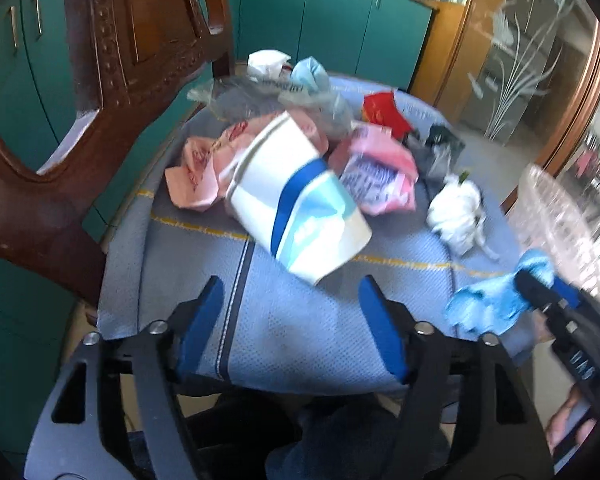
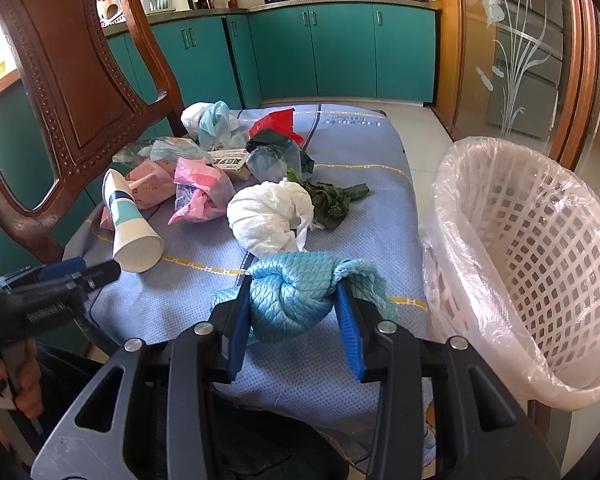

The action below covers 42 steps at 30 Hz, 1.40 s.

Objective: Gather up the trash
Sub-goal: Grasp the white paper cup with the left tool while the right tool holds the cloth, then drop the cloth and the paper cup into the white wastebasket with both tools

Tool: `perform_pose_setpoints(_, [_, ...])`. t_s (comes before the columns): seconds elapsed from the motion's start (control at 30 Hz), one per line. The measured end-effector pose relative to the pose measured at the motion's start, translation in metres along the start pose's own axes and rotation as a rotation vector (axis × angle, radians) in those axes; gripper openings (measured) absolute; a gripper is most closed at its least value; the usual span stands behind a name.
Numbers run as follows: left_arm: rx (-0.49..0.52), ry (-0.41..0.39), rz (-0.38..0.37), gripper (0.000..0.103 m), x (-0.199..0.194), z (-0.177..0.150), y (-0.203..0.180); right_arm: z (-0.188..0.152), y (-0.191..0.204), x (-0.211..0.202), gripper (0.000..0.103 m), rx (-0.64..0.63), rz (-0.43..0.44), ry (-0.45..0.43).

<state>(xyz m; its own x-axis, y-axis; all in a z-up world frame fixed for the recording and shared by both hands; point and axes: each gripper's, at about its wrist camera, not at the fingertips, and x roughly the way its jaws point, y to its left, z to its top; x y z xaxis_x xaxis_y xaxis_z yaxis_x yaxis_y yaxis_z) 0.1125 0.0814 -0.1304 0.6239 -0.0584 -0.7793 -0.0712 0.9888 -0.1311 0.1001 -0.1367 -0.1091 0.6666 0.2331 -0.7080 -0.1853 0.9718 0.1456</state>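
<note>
Trash lies on a blue cushioned chair seat (image 2: 340, 216). My right gripper (image 2: 292, 292) is shut on a knotted blue plastic bag (image 2: 292, 300), just above the seat's front; the bag also shows in the left wrist view (image 1: 488, 304). My left gripper (image 1: 292, 292) is open and empty, just in front of a tipped paper cup (image 1: 300, 204) with blue stripes, also in the right wrist view (image 2: 130, 228). A white plastic bag (image 2: 268, 220), pink wrappers (image 2: 200, 192), a red wrapper (image 2: 274, 122) and wilted greens (image 2: 332, 200) lie behind.
A white lattice waste basket (image 2: 532, 248) lined with clear plastic leans at the seat's right edge. The carved wooden chair back (image 2: 68, 80) rises on the left. Teal kitchen cabinets (image 2: 340, 52) stand behind, a glass door (image 2: 520, 48) on the right.
</note>
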Motion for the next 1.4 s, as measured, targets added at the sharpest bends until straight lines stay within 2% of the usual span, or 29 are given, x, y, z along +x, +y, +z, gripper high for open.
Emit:
perform_pose_setpoints(0.13, [0.002,0.011,-0.011,0.09,0.01,0.018,-0.004,0.0,0.001,0.004,0.04,0.006,0.008,0.011])
perform_pose_setpoints(0.17, [0.011,0.021,0.007,0.091,0.015,0.023,-0.006,-0.001,0.0,0.004,0.04,0.008,0.011,0.014])
perform_pose_setpoints(0.27, [-0.004,0.059,0.021,0.092,0.032,0.035,-0.006,-0.001,-0.002,0.005,0.04,0.014,0.013,0.017])
perform_pose_setpoints(0.47, [-0.253,0.195,-0.098,0.092,0.066,0.05,0.015,-0.002,-0.005,0.012,0.04,0.023,0.02,0.03])
perform_pose_setpoints(0.53, [-0.288,0.195,-0.099,0.086,0.07,0.054,0.017,-0.002,-0.004,0.013,0.04,0.019,0.023,0.033])
perform_pose_setpoints(0.57, [-0.295,0.193,-0.093,0.072,0.072,0.055,0.017,-0.002,-0.004,0.013,0.04,0.017,0.024,0.032])
perform_pose_setpoints(0.67, [-0.292,0.176,-0.093,0.071,0.073,0.055,0.016,-0.003,-0.005,0.013,0.04,0.015,0.024,0.029])
perform_pose_setpoints(0.83, [-0.27,0.127,-0.108,0.059,0.054,0.041,0.013,-0.002,-0.004,0.013,0.04,0.007,0.023,0.03])
perform_pose_setpoints(0.87, [-0.263,0.114,-0.11,0.054,0.05,0.038,0.012,-0.002,-0.003,0.012,0.04,0.006,0.023,0.028])
perform_pose_setpoints(0.9, [-0.258,0.102,-0.112,0.045,0.047,0.036,0.012,-0.001,-0.003,0.01,0.04,0.006,0.025,0.024])
perform_pose_setpoints(1.03, [-0.224,0.059,-0.121,0.04,0.033,0.027,0.007,0.001,0.001,0.004,0.04,0.0,0.025,0.011])
perform_pose_setpoints(1.2, [-0.251,0.046,-0.153,0.035,0.02,0.015,0.011,0.003,0.005,-0.002,0.04,-0.01,0.02,-0.002])
perform_pose_setpoints(1.4, [-0.213,-0.019,-0.161,0.034,-0.007,0.003,0.009,0.006,0.007,-0.004,0.04,-0.017,0.019,-0.012])
